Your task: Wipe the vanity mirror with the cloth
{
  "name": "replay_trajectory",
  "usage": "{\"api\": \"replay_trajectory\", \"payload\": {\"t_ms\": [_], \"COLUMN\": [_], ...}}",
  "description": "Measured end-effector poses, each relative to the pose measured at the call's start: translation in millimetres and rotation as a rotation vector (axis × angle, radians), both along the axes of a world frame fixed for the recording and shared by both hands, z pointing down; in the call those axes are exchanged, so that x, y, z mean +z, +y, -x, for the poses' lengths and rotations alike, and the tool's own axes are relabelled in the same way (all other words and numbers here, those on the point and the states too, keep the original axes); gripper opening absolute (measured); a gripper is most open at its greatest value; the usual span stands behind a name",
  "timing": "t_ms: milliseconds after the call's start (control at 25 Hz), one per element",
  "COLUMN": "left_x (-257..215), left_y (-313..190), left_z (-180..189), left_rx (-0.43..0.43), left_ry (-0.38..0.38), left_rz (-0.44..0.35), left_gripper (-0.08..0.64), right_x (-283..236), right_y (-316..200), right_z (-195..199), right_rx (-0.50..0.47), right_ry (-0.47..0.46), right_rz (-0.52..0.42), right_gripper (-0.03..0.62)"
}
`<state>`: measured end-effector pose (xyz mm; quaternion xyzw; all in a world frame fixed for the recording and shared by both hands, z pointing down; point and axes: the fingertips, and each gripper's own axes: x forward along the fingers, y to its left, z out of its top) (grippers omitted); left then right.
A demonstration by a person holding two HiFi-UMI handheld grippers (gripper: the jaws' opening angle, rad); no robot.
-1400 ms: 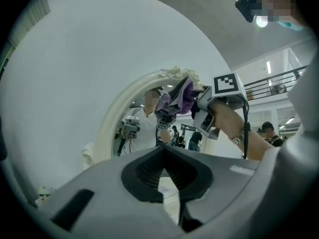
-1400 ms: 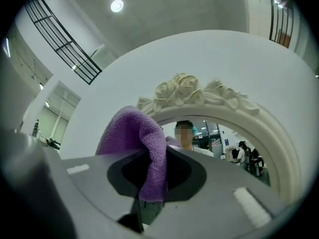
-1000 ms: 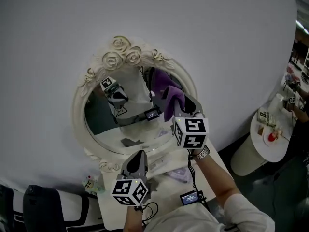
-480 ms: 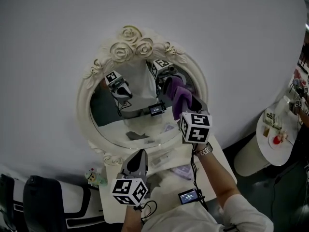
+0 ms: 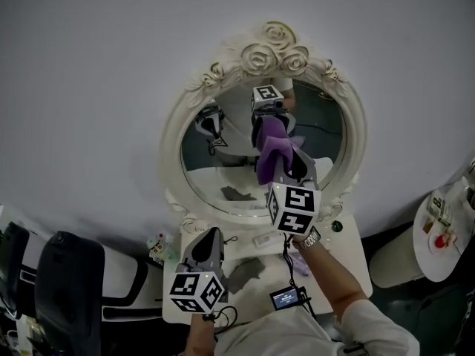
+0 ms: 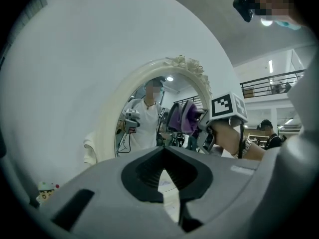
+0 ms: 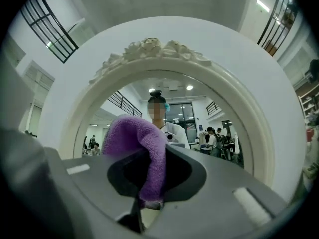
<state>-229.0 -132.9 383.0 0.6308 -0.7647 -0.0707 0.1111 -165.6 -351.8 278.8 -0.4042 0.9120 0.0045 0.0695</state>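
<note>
An oval vanity mirror with a cream rose-carved frame [image 5: 172, 136] stands against the white wall. My right gripper [image 5: 280, 167] is shut on a purple cloth [image 5: 270, 148], which is pressed against the middle of the glass. The right gripper view looks straight at the mirror frame [image 7: 149, 49], with the purple cloth [image 7: 145, 148] bunched between the shut jaws of the right gripper [image 7: 148, 185]. My left gripper [image 5: 211, 237] hangs low over the table below the mirror, shut and holding nothing. In the left gripper view, the left gripper [image 6: 164, 168] faces the mirror [image 6: 107, 123] and the cloth [image 6: 183, 117].
The mirror stands on a small white table [image 5: 343, 256], which also carries a small screen device [image 5: 286, 297] with a cable and a grey patch [image 5: 245, 274]. A black chair [image 5: 63, 280] is at the lower left. A round white side table [image 5: 439, 237] stands at the right.
My right gripper has carried the purple cloth leftward across the glass, from the mirror's right side to its middle. The head view has shifted. The left gripper stays low.
</note>
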Motion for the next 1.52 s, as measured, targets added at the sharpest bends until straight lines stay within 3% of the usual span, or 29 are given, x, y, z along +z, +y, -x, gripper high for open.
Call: {"api": "replay_trajectory", "payload": {"t_ms": [480,760,880,1040,1160,1360,1520], "left_x": [10,13,15,18,19,10,7], "left_y": [61,94,103,97,75,26,-20], "left_z": [48,73,80,76,62,13,-42], "left_rx": [-0.158,-0.176,-0.157,-0.081,0.010,0.164,0.292], "left_ry": [0.018,0.021,0.021,0.030,0.027,0.018,0.022], "left_rz": [0.016,0.018,0.014,0.007,0.004,-0.017,-0.022], "left_gripper": [0.002,0.002,0.002,0.002,0.002,0.003,0.002], "right_x": [10,23,27,31,35,48,57], "right_y": [92,133,138,139,130,88,36], "right_z": [123,181,188,175,143,66,-18], "right_rx": [-0.222,-0.311,-0.300,-0.302,-0.254,-0.118,0.041], "right_ry": [0.035,0.085,0.087,0.105,0.102,0.142,0.161], "right_rz": [-0.026,0.000,0.006,-0.002,-0.005,-0.007,0.030], "right_gripper": [0.061,0.061,0.061,0.063,0.063,0.063,0.063]}}
